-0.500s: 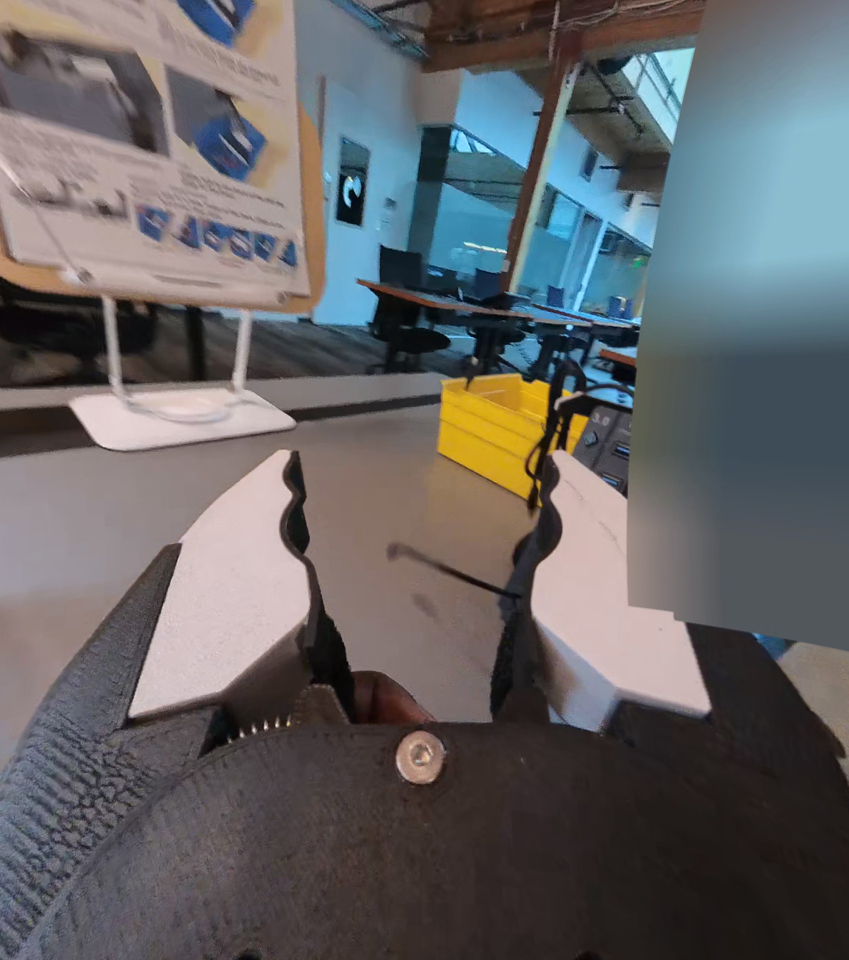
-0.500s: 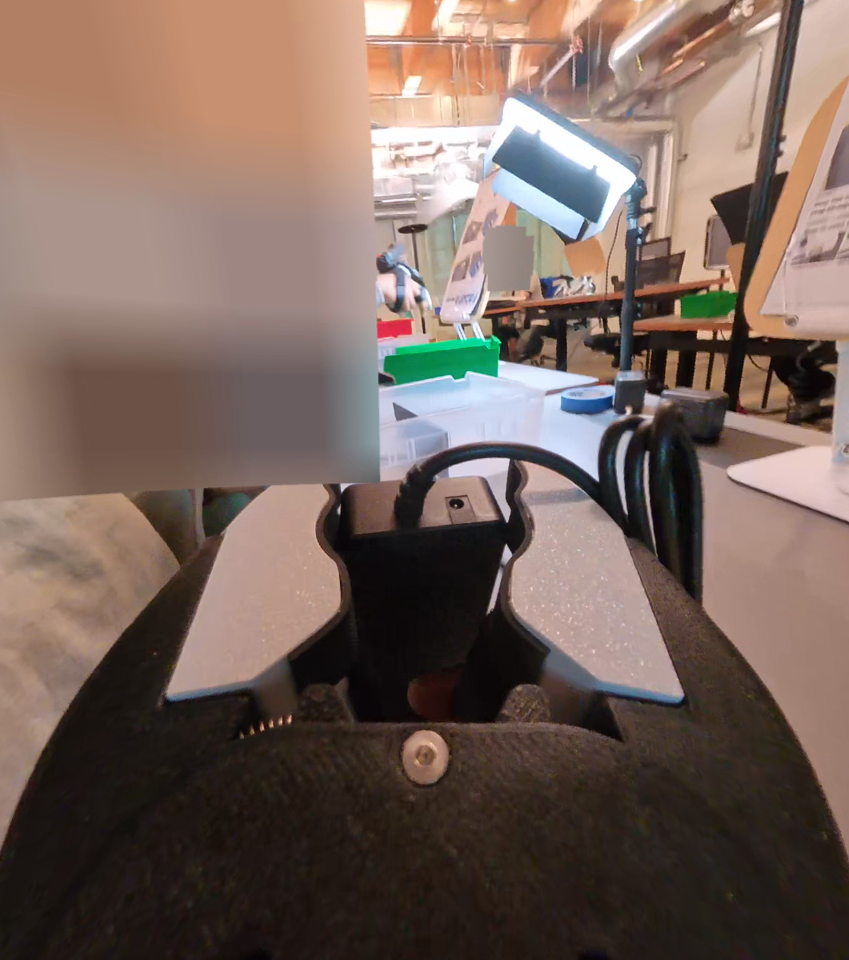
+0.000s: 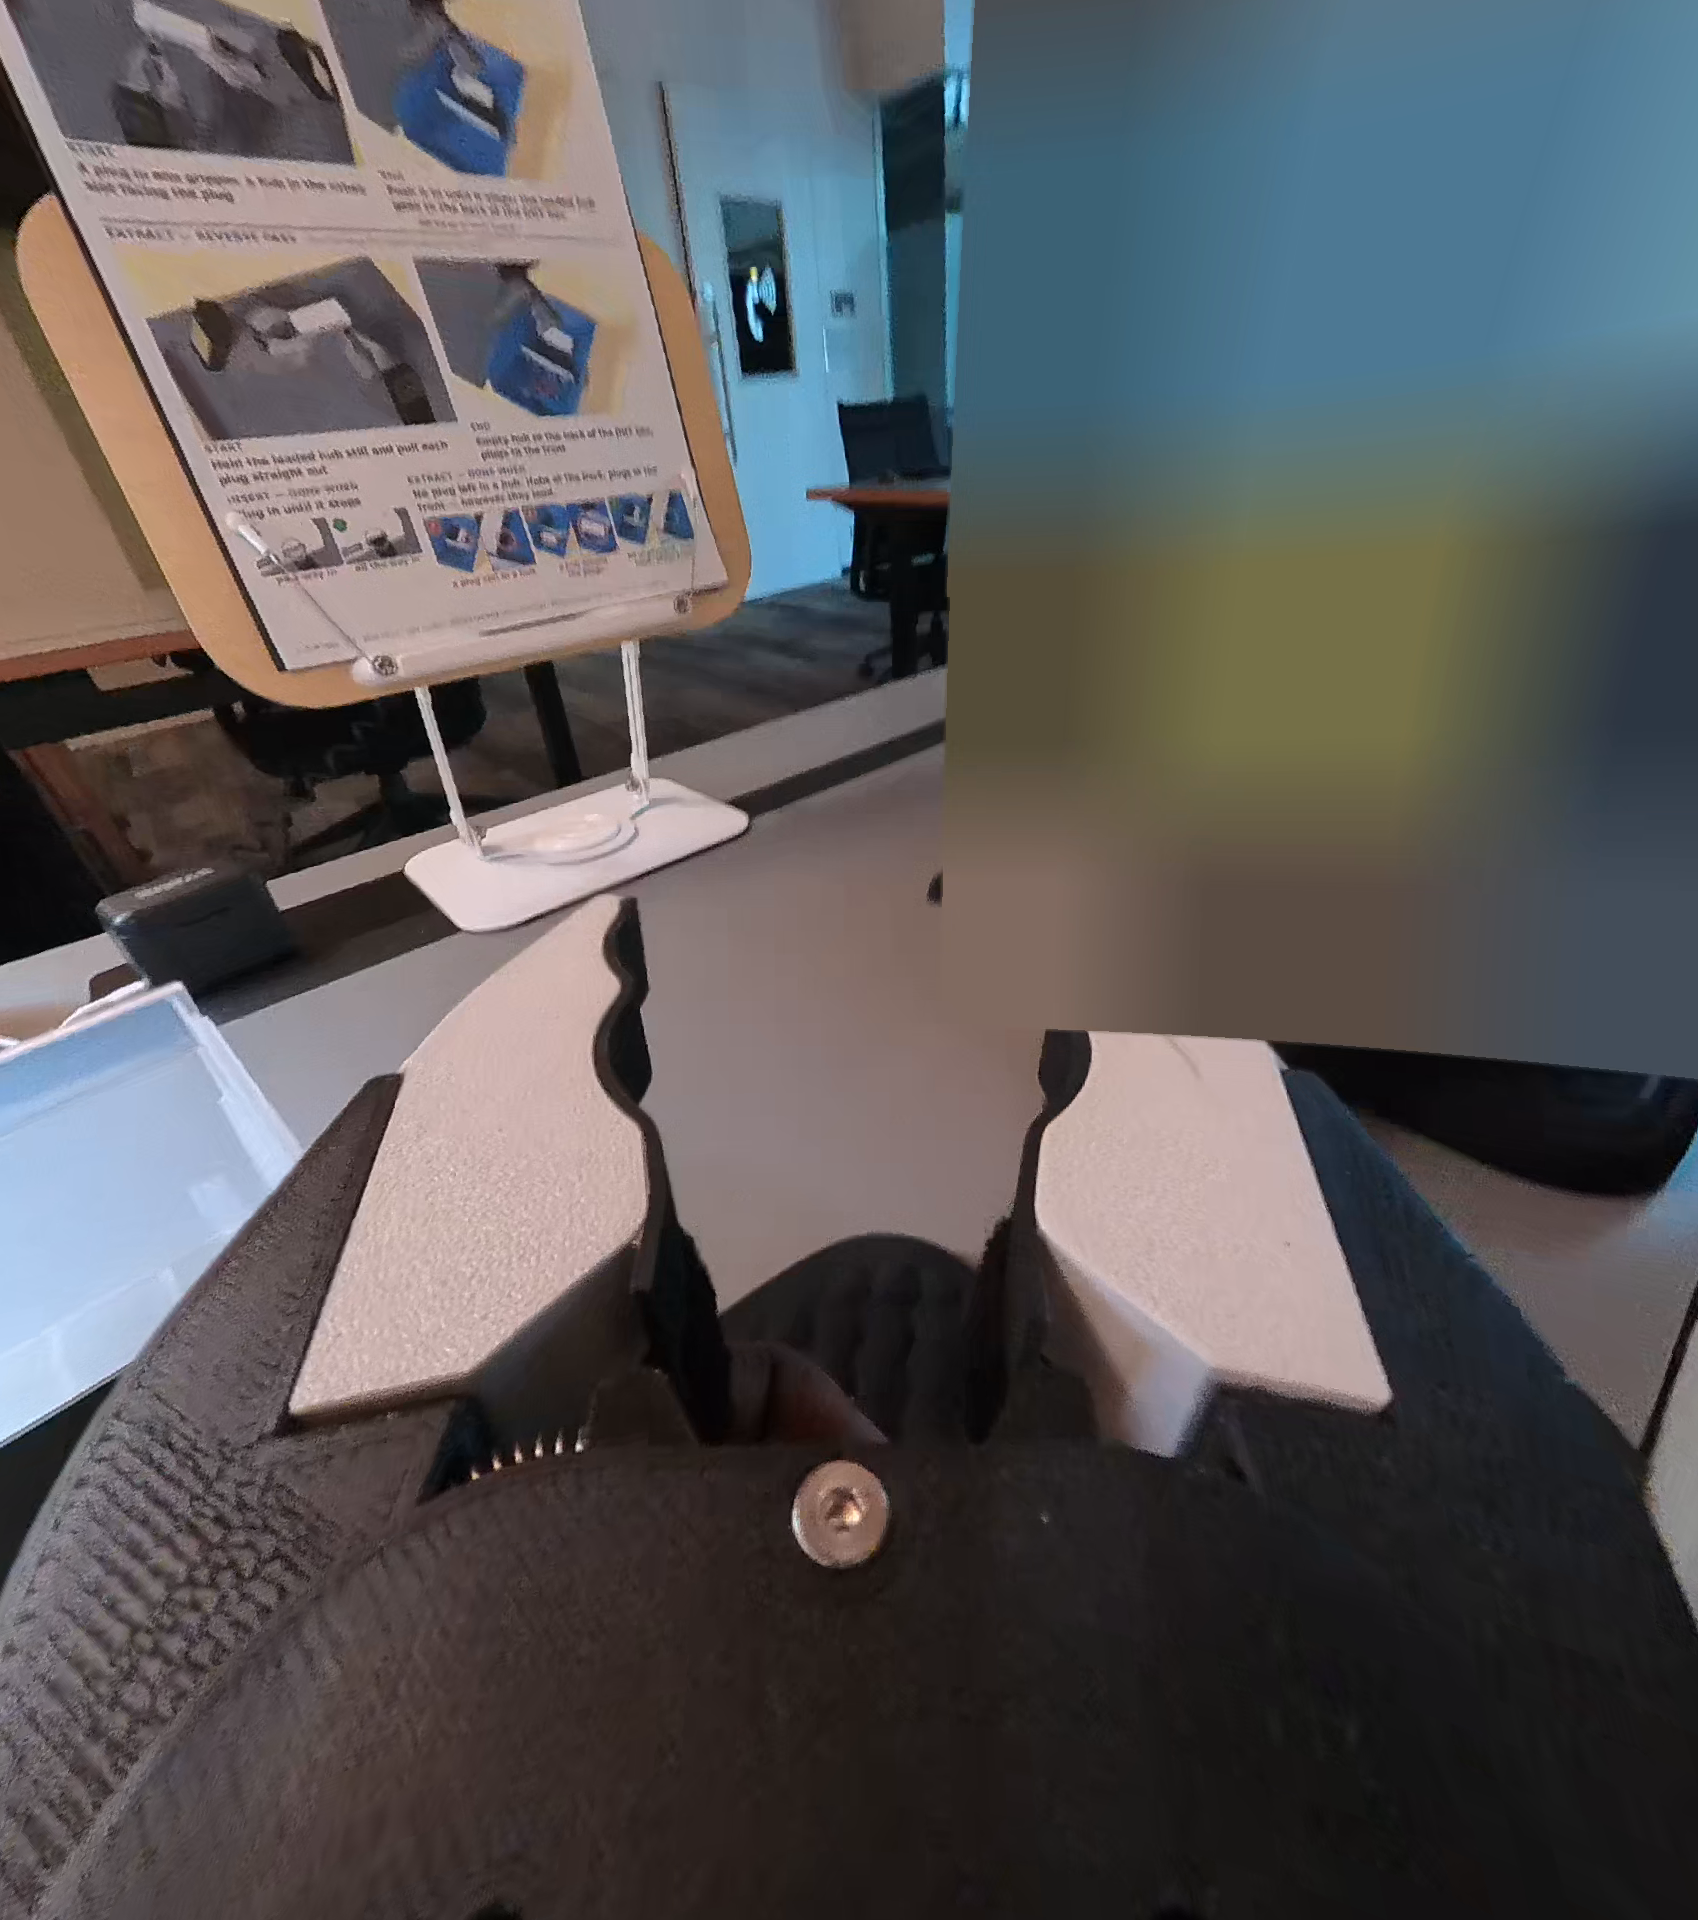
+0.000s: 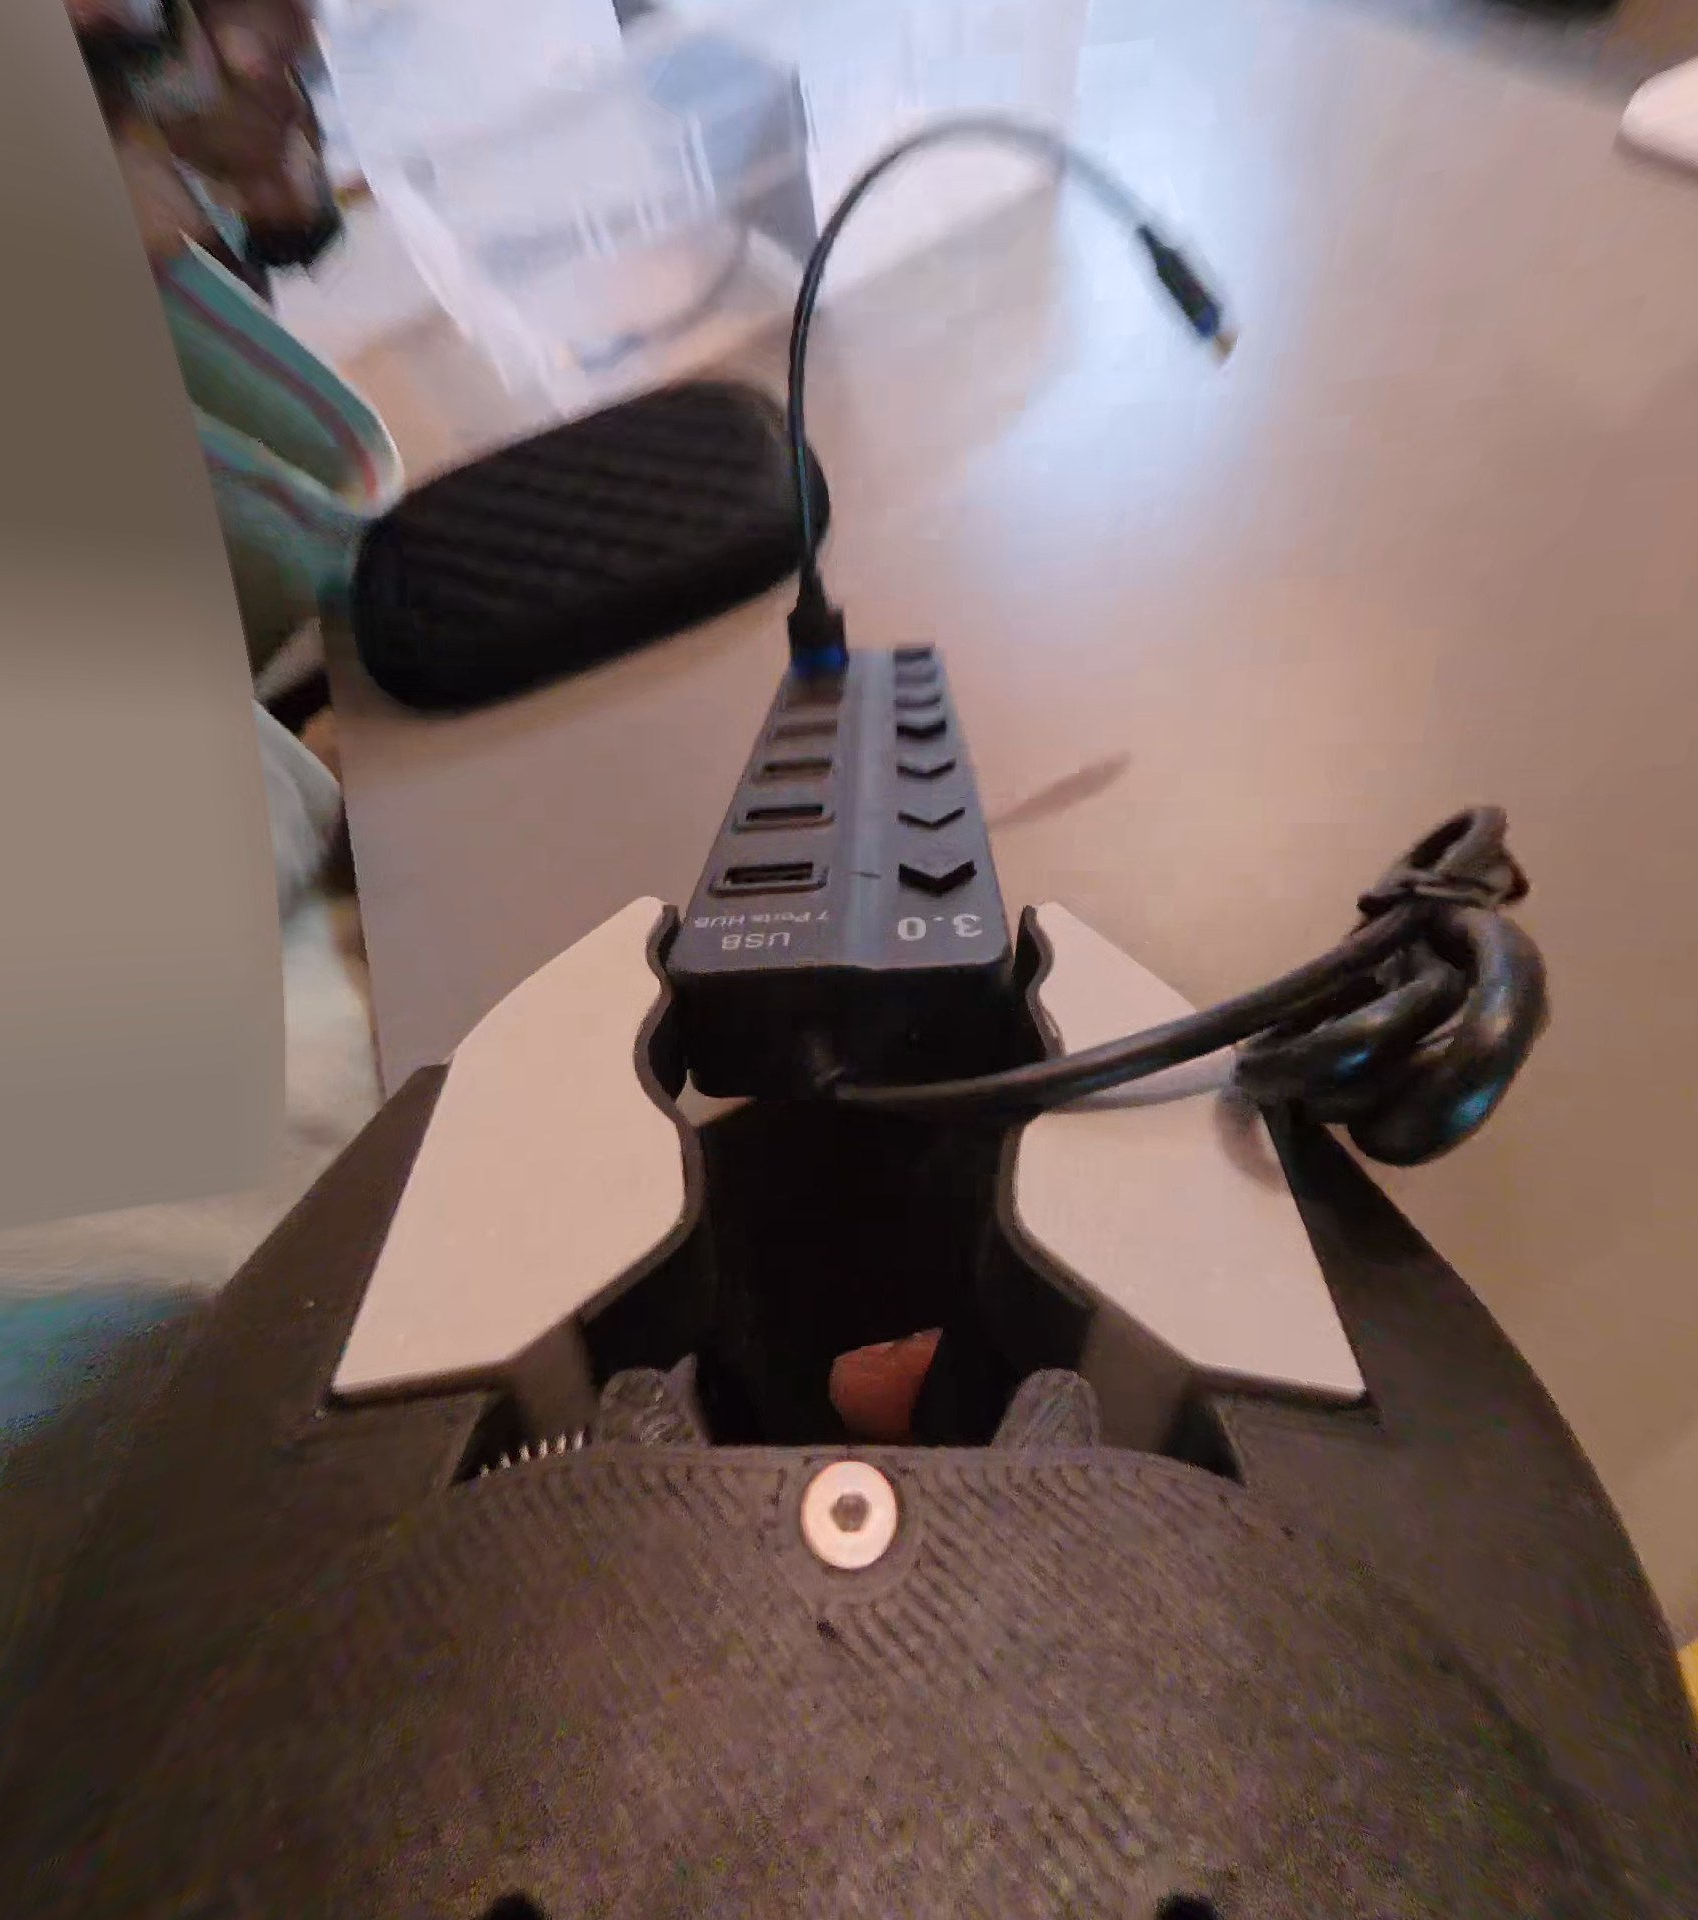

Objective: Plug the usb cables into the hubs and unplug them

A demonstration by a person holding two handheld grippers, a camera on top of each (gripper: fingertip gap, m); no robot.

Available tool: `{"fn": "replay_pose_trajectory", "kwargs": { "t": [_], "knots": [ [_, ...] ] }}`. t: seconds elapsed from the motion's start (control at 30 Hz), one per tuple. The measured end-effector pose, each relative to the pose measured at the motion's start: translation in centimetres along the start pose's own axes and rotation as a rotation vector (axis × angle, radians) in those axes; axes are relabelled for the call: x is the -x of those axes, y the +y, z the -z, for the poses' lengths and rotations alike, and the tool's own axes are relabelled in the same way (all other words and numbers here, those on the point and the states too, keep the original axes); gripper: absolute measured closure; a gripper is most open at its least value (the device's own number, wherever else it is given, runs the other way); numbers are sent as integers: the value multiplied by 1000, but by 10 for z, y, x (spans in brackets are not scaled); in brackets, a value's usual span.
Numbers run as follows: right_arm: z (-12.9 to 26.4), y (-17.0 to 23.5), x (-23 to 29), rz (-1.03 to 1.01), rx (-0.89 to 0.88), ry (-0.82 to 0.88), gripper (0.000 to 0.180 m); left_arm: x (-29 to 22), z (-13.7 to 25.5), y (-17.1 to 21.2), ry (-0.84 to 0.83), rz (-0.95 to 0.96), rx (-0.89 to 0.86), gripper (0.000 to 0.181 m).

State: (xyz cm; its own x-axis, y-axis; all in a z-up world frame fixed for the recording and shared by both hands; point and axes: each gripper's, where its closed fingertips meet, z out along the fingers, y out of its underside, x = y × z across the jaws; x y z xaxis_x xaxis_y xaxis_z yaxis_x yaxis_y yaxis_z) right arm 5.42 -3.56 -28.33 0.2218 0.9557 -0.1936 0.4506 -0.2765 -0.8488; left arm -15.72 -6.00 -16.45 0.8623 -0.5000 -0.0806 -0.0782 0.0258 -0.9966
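left wrist camera level across grey table [image 3: 824,987], right angled down, close

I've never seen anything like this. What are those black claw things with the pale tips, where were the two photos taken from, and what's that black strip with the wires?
There is no robot here: a person holds a two-fingered claw in each hand. Each claw carries a camera looking forward along its fingers, so each photo is one claw's own view.

In the left view, the left gripper is open and empty over a grey table. Beyond it stand an instruction sheet on a white stand and, at the left edge, a clear plastic box.

In the right view, the right gripper is shut on the near end of a black USB hub, a long strip with a row of sockets. One USB cable is plugged into its far socket; that cable's other end hangs free. The hub's own cord hangs bundled at the right.
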Motion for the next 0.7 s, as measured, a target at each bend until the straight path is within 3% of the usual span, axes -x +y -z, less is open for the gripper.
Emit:
{"fn": "replay_pose_trajectory", "kwargs": {
  "t": [0.23,0.47,0.7],
  "knots": [
    [-7,28,-3,-17,172,-35,118,13,16,21,-29,-64,172,107],
    [-2,47,-14,47,407,63,124,32,32,30,-101,-45,222,107],
    [12,57,-16,92,603,147,102,51,56,37,-150,-81,338,105]
  ]
}}
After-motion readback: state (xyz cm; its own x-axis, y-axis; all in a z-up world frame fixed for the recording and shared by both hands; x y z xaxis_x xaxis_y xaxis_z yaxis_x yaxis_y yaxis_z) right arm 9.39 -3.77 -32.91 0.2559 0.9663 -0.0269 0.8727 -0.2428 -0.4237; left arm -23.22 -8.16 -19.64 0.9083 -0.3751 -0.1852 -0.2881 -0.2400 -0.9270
